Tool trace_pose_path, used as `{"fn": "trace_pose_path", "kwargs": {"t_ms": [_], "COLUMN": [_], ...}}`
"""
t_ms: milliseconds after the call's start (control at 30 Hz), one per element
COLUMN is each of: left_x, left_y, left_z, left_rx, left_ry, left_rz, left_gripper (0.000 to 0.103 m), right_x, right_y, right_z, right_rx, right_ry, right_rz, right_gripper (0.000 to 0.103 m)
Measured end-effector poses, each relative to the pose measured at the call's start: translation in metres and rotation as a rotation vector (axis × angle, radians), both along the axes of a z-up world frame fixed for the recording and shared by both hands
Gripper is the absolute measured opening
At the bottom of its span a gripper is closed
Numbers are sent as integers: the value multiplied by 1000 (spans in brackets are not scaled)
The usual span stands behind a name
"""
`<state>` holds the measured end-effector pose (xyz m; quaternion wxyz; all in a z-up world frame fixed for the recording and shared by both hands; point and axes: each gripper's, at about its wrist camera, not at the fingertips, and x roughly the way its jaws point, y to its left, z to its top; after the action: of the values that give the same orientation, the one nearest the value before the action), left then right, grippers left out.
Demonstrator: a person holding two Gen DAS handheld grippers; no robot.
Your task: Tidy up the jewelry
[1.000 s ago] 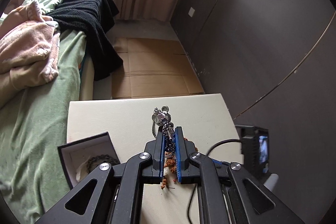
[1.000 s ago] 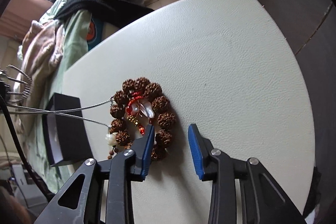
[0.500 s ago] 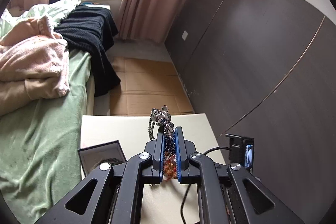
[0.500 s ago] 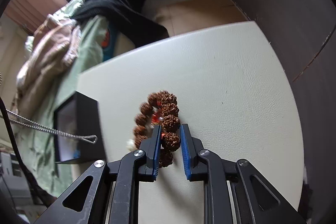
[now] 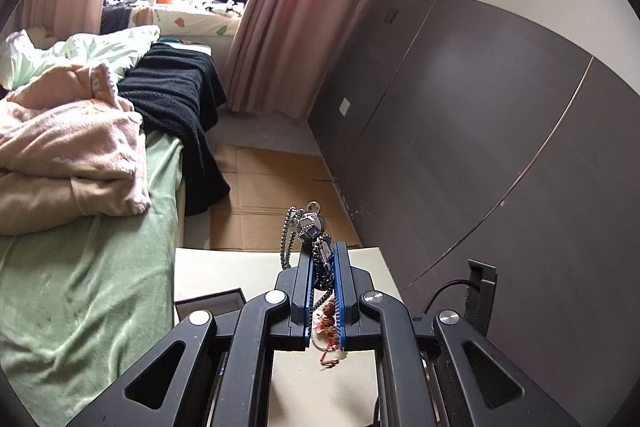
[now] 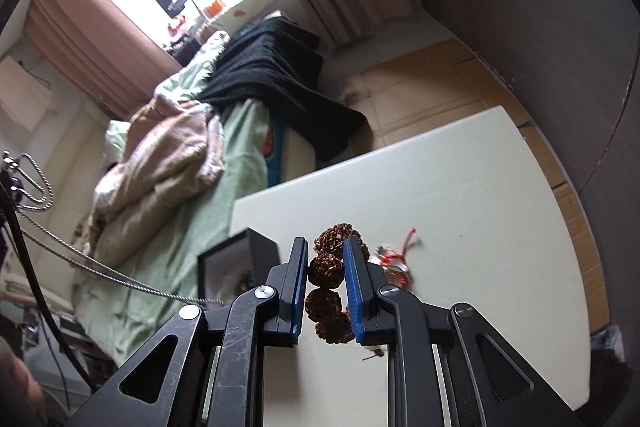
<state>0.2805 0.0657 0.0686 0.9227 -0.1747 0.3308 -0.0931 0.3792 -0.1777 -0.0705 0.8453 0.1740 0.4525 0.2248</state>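
You had two grippers in play: the left gripper (image 5: 323,267) and the right gripper (image 6: 326,267), each with two blue-padded fingers. You had three pieces of jewelry in view: one silver chain (image 5: 308,227), one brown bead bracelet (image 6: 326,267), and a third piece, too dim to name, inside the box (image 6: 224,263). That was the one black box on the one white table (image 6: 460,187). At least four large beads showed on the bracelet. Beside the table you had one bed (image 5: 80,267), carrying one pink blanket (image 5: 68,147) and one black blanket (image 5: 176,99). Two curtains (image 5: 280,27) framed one window.
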Motion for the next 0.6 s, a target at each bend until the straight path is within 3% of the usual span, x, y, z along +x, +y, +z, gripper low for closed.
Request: {"fn": "trace_pose_path", "kwargs": {"t_ms": [267, 467, 500, 567, 600], "left_x": [14, 39, 42, 43, 43], "left_y": [15, 21, 22, 23, 24], "left_z": [-25, -80, -88, -107, -116], "left_rx": [-19, -16, -5, 16, 20], "left_ry": [44, 159, 174, 199, 212], "left_rz": [16, 2, 1, 5, 1], "left_gripper": [8, 9, 9, 9, 9], "right_x": [-11, -16, -15, -15, -14], "right_y": [15, 25, 26, 27, 29], "right_z": [25, 33, 33, 33, 34], "right_rx": [137, 146, 146, 154, 162], "right_ry": [-90, -118, -118, -118, -118], "right_rz": [31, 48, 48, 51, 58], "right_gripper": [20, 20, 19, 6, 6]}}
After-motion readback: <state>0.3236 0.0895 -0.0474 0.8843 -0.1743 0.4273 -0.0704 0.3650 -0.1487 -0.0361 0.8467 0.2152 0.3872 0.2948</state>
